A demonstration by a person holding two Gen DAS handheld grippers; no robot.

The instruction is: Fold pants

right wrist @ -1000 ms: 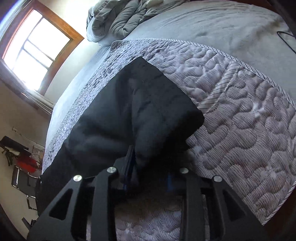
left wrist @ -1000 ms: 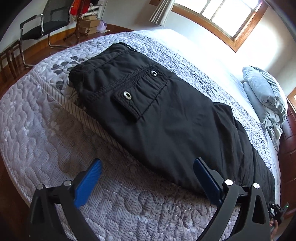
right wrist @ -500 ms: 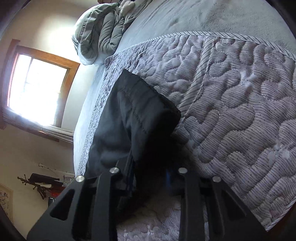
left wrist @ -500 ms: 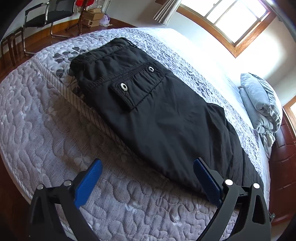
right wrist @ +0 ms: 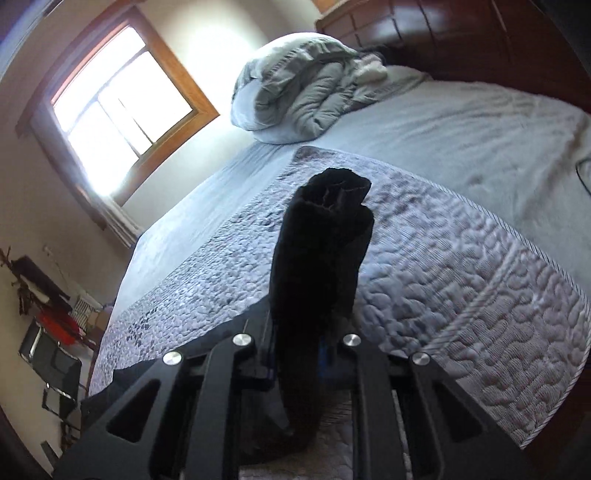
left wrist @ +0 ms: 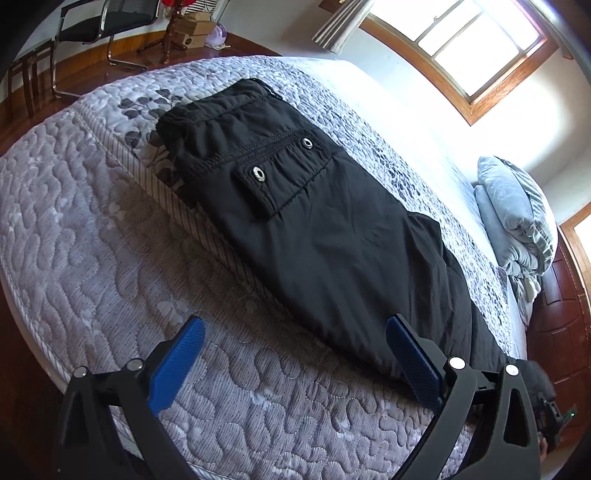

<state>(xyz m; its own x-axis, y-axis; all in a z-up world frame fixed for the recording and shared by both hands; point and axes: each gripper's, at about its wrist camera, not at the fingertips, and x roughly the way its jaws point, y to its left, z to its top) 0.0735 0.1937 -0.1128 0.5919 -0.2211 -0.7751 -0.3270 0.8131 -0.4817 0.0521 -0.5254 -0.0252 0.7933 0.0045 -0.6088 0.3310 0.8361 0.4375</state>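
Observation:
Black pants (left wrist: 314,236) lie lengthwise along the edge of a quilted bed (left wrist: 92,251), waistband at the far left, back pocket with metal snaps facing up. My left gripper (left wrist: 295,350) is open, blue pads spread wide, hovering just in front of the pants' near edge and touching nothing. My right gripper (right wrist: 297,354) is shut on the leg end of the pants (right wrist: 321,258) and holds it lifted above the bed; the cuffs stick up past the fingers.
A folded grey duvet (right wrist: 295,96) lies at the head of the bed by a dark wooden headboard (right wrist: 480,33). A window (left wrist: 461,40) is on the far wall. A black chair (left wrist: 103,26) and boxes stand on the wooden floor beyond the bed.
My right gripper has lifted the leg end off the bed and tilted upward, so the cuffs now stand up. My left gripper has drawn back slightly and stayed open.

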